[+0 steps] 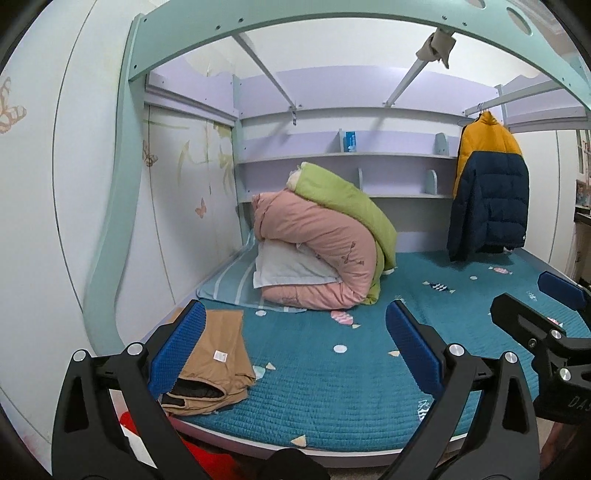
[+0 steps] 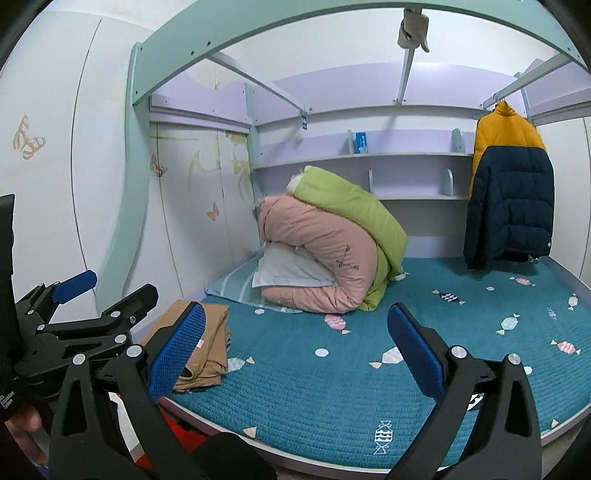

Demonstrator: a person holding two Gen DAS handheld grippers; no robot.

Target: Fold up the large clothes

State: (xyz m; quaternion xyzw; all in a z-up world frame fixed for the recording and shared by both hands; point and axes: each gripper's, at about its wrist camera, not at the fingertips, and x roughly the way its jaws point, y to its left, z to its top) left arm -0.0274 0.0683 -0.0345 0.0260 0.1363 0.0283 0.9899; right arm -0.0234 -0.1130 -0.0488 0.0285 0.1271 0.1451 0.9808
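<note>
A tan garment (image 1: 214, 362) lies folded in a flat stack on the near left corner of the teal bed (image 1: 332, 387); it also shows in the right wrist view (image 2: 207, 347). A yellow and navy puffer jacket (image 1: 487, 192) hangs from a rail at the back right, also in the right wrist view (image 2: 511, 184). My left gripper (image 1: 295, 347) is open and empty, held in front of the bed edge, its left finger beside the tan stack. My right gripper (image 2: 295, 347) is open and empty too, to the right of the left one.
A rolled pink and green quilt (image 1: 325, 240) with a white pillow (image 1: 288, 269) lies at the back of the bed. Purple shelves (image 1: 347, 158) line the back wall. A bunk frame (image 1: 332, 22) arches overhead. Something red (image 1: 207, 461) lies on the floor below the bed edge.
</note>
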